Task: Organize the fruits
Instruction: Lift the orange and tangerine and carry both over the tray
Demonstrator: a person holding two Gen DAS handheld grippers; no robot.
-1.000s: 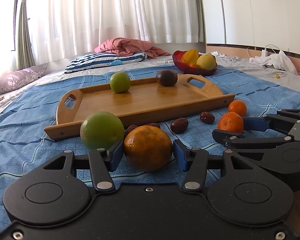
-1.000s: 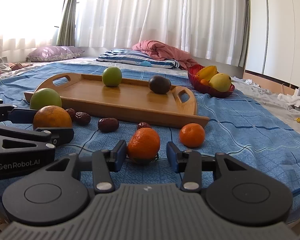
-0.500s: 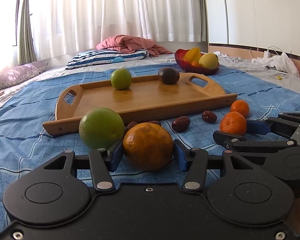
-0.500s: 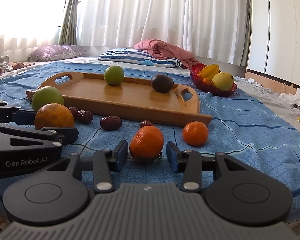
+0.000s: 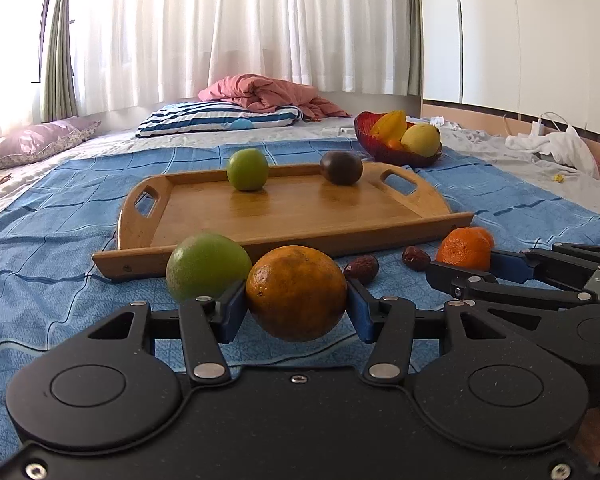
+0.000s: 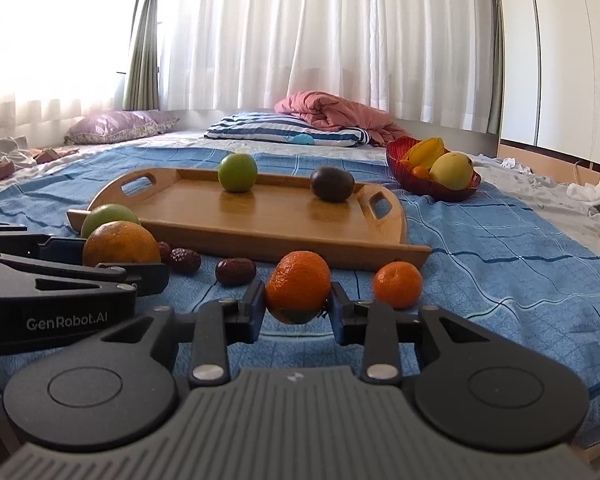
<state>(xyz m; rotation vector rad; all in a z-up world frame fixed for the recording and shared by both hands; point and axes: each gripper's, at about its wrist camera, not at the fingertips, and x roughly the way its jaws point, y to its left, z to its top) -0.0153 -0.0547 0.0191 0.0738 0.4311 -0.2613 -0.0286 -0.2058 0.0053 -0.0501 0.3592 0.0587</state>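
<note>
My left gripper (image 5: 297,310) is shut on a large orange (image 5: 296,292) and holds it just above the blue blanket, in front of the wooden tray (image 5: 260,236). My right gripper (image 6: 297,308) is shut on a small tangerine (image 6: 298,286), also lifted a little. The tray holds a green fruit (image 5: 247,170) and a dark passion fruit (image 5: 341,168). A big green fruit (image 5: 208,266) lies left of the large orange. A second tangerine (image 6: 398,284) lies on the blanket to the right.
Several dried red dates (image 6: 235,271) lie on the blanket before the tray. A red bowl (image 6: 432,188) with yellow fruit stands at the back right. Pillows and a pink quilt (image 5: 268,94) lie behind. White clothes (image 5: 552,148) lie at the far right.
Both grippers closed onto their fruit and lifted slightly. The large orange and the tangerine have risen off the blanket, and both views have tilted up a little.
</note>
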